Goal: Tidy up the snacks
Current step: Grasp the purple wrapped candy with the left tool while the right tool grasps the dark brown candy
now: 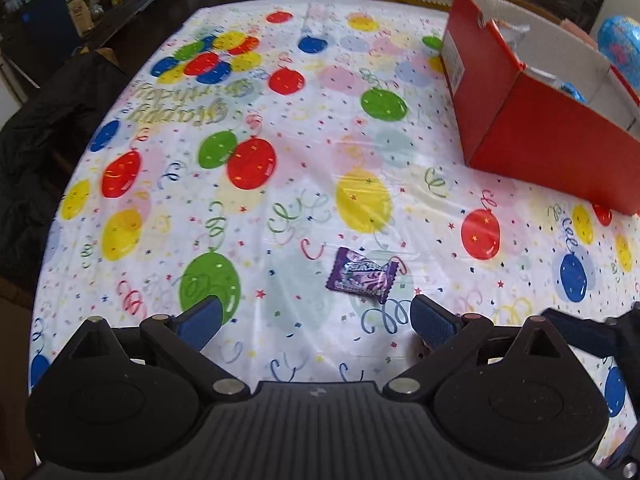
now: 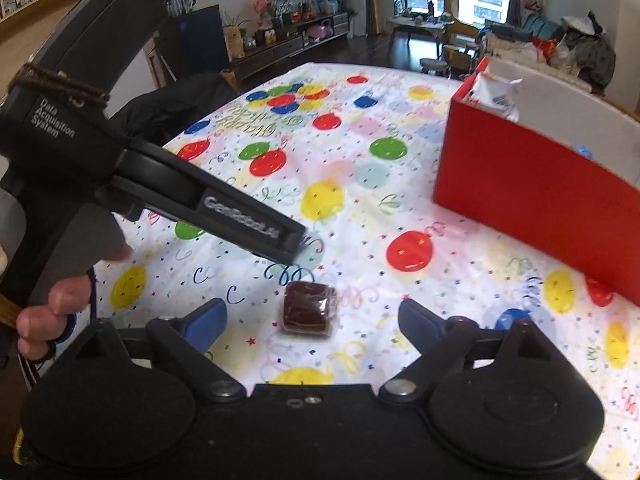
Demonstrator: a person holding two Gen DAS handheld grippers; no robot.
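A purple candy wrapper [image 1: 362,275] lies on the balloon-print tablecloth just ahead of my left gripper [image 1: 316,320], which is open and empty, a little right of its centre line. A brown wrapped cake [image 2: 308,309] lies on the cloth between the fingers of my right gripper [image 2: 312,320], which is open around it without touching. A red open box [image 1: 540,120] stands at the right with snack packets inside; it also shows in the right wrist view [image 2: 532,192]. The left gripper's body [image 2: 168,184] crosses the left of the right wrist view.
The tablecloth [image 1: 280,200] covers the whole table. A dark jacket [image 1: 44,128] hangs at the table's left edge. A blue balloon-like item [image 1: 622,44] sits beyond the box. Living room furniture stands behind the table.
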